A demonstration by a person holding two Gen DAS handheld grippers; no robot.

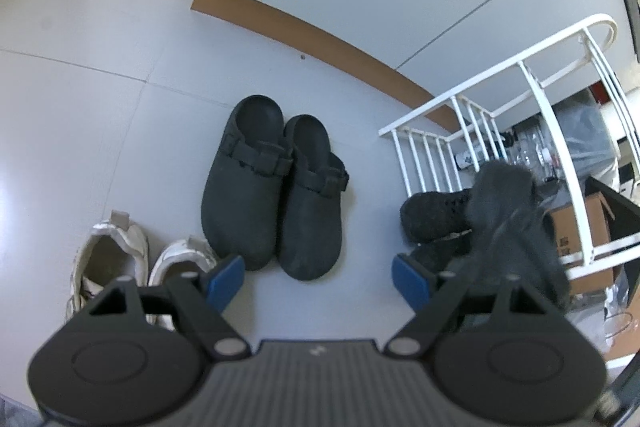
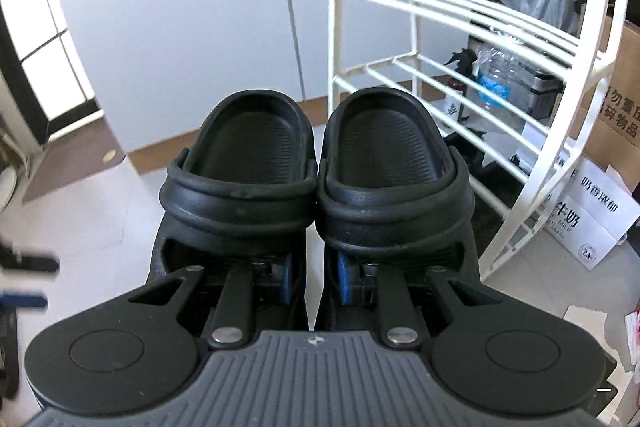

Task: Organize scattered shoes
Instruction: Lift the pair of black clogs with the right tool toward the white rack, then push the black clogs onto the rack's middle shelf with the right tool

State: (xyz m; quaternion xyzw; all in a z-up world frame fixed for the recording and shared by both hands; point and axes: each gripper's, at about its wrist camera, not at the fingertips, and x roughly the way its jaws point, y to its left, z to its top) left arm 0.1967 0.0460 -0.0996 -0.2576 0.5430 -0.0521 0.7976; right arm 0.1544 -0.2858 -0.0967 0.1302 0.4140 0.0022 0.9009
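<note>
The left gripper (image 1: pixel 318 277) points steeply down at the floor (image 1: pixel 100 115), its blue pads (image 1: pixel 226 277) spread wide apart with nothing between them. The right gripper (image 2: pixel 314 277) also tilts downward, its blue pads drawn close together, pinching the inner walls of a pair of black clogs (image 2: pixel 316 183).

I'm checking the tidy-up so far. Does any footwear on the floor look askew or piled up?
Yes. Beside the white rack, the dark shoes lie heaped, one tipped over another, partly hidden by something dark and blurred. The black clogs and white sneakers sit in neat pairs.
</note>
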